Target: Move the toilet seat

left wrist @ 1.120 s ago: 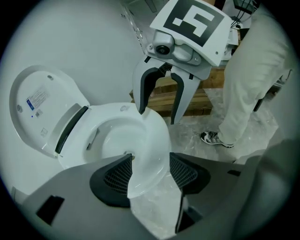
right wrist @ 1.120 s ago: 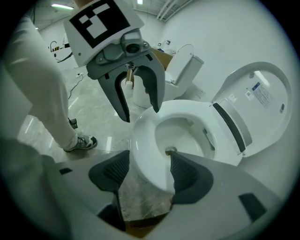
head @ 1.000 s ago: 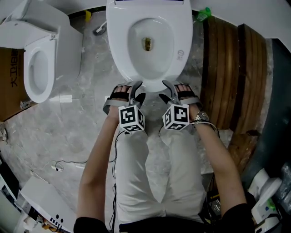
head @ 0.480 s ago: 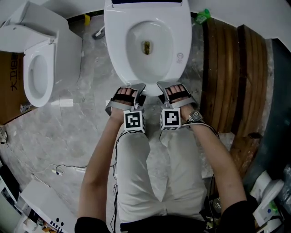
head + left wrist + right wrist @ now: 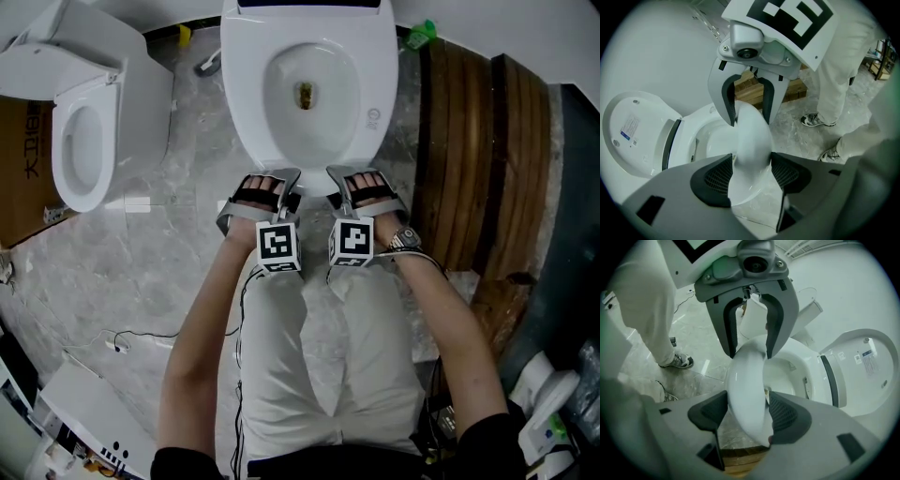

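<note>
The white toilet seat (image 5: 248, 122) lies down on the bowl, and its lid (image 5: 867, 366) stands up behind. Both grippers meet at the seat's front edge. My left gripper (image 5: 286, 178) has the front rim (image 5: 750, 136) between its jaws, which are opening; the pads (image 5: 712, 178) sit close beside the rim. My right gripper (image 5: 336, 176) holds the same rim (image 5: 745, 380), with its pads (image 5: 785, 416) against both sides. Each gripper view shows the other gripper across the rim.
A second white toilet (image 5: 84, 141) stands to the left, with a cardboard box (image 5: 19, 169) beside it. Dark wooden planks (image 5: 478, 150) lie on the right. A thin cable (image 5: 122, 342) trails over the marble floor. The person's legs fill the lower middle.
Both grippers have moved forward and closer together, onto the seat's front edge. The seat itself looks unmoved.
</note>
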The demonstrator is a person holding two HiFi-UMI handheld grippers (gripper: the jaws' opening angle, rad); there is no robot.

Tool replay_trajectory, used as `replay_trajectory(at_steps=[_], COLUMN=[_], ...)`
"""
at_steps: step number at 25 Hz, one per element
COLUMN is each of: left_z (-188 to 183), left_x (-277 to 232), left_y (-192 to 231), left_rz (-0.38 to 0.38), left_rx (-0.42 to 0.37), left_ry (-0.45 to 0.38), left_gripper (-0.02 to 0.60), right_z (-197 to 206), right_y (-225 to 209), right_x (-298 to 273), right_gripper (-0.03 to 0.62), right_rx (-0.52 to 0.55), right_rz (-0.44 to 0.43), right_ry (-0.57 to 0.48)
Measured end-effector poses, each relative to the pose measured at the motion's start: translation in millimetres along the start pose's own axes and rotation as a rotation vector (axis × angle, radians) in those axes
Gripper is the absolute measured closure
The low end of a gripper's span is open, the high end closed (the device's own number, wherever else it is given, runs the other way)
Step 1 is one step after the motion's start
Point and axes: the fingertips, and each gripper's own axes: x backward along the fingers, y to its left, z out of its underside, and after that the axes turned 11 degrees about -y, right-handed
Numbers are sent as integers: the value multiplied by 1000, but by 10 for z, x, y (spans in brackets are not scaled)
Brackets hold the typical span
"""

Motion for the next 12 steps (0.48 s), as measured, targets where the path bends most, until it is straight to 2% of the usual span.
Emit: replay_trajectory(at_steps=[12], left_z=[-341], left_x=[590], left_y=[306], left_rz=[41], left_rx=[9], left_ry=[-30], left_gripper=[311], right_z=[-287], right_y=[-325], right_x=[620], right_gripper=[310], right_rx=[30], right_rz=[-61], right_ry=[-26])
